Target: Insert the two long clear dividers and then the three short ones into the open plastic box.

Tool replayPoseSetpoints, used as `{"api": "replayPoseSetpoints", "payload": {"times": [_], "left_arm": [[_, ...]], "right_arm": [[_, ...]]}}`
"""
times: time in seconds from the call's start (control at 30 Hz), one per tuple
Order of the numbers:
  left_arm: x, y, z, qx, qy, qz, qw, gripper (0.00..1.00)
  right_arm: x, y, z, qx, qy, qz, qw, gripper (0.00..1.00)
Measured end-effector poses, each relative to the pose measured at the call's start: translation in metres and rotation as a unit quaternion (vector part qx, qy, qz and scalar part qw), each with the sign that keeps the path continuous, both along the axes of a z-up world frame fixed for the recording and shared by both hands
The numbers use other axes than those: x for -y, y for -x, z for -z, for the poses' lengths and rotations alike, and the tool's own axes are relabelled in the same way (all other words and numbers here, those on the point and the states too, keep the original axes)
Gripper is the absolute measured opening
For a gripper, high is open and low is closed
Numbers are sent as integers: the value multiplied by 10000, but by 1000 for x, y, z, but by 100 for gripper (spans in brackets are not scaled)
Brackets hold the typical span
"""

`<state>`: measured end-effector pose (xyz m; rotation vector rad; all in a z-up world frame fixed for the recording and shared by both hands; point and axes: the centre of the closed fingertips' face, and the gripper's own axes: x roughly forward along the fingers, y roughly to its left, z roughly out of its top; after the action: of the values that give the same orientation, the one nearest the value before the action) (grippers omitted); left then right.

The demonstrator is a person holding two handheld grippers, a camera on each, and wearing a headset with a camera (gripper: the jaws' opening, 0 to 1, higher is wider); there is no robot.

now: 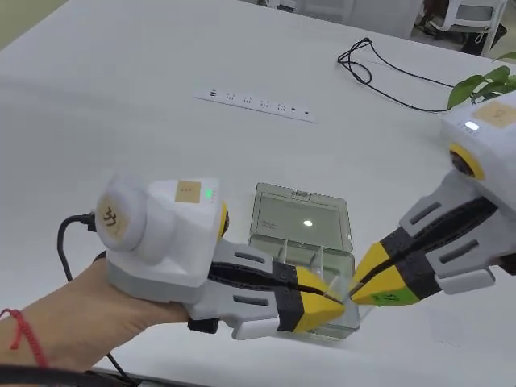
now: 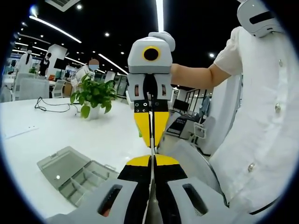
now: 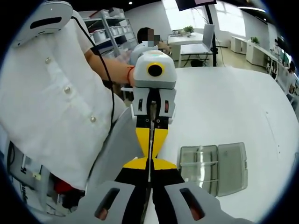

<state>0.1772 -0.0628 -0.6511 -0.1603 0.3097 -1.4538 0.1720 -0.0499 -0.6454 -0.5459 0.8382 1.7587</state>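
Box (image 1: pixel 284 232) lies beneath left gripper (image 1: pixel 332 305) and right gripper (image 1: pixel 359 292), both closed, tips meeting. Hazard: any thin clear divider may slip or miss its slot.

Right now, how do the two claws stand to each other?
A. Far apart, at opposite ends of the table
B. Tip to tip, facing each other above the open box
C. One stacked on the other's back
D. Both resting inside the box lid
B: in the head view the left claw and the right claw meet nose to nose over the near part of the open plastic box, and each gripper view shows the other claw straight ahead.
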Motion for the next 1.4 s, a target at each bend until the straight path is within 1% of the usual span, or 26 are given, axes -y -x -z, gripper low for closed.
{"api": "replayPoseSetpoints", "payload": {"times": [0.13,0.2,0.33,0.43,0.67,0.87,1.03,1.13,1.2,1.27,1.33,1.4], "left_arm": [[0,0,0,-7,17,-42,10000,0],[-1,-1,1,-36,14,-58,10000,0],[-1,0,5,-11,-64,-69,10000,0],[-3,-1,7,-34,-106,-122,9999,0],[-10,-6,12,-40,-176,-296,9994,7],[-19,-10,17,-34,-268,-454,9986,18],[-26,-14,21,-6,-356,-584,9977,24],[-30,-17,23,-2,-407,-672,9969,30],[-34,-19,25,52,-447,-728,9963,34],[-37,-22,28,38,-499,-791,9956,38],[-40,-24,30,84,-553,-855,9948,42],[-43,-25,32,79,-590,-884,9943,45]], "right_arm": [[0,-1,0,19,-16,1,10000,3],[0,-1,0,29,-26,3,10000,3],[-1,-3,0,39,-53,22,10000,3],[-1,-3,-1,49,-51,16,10000,3],[-1,-7,-1,111,-60,72,9999,3],[1,-13,0,186,-54,171,9997,3],[4,-20,2,271,-27,232,9994,3],[4,-22,3,287,-26,266,9992,3],[5,-25,4,316,-21,295,9991,3],[5,-28,6,357,-1,317,9989,3],[6,-34,8,381,5,375,9986,3],[7,-37,9,399,10,421,9983,3]]}}
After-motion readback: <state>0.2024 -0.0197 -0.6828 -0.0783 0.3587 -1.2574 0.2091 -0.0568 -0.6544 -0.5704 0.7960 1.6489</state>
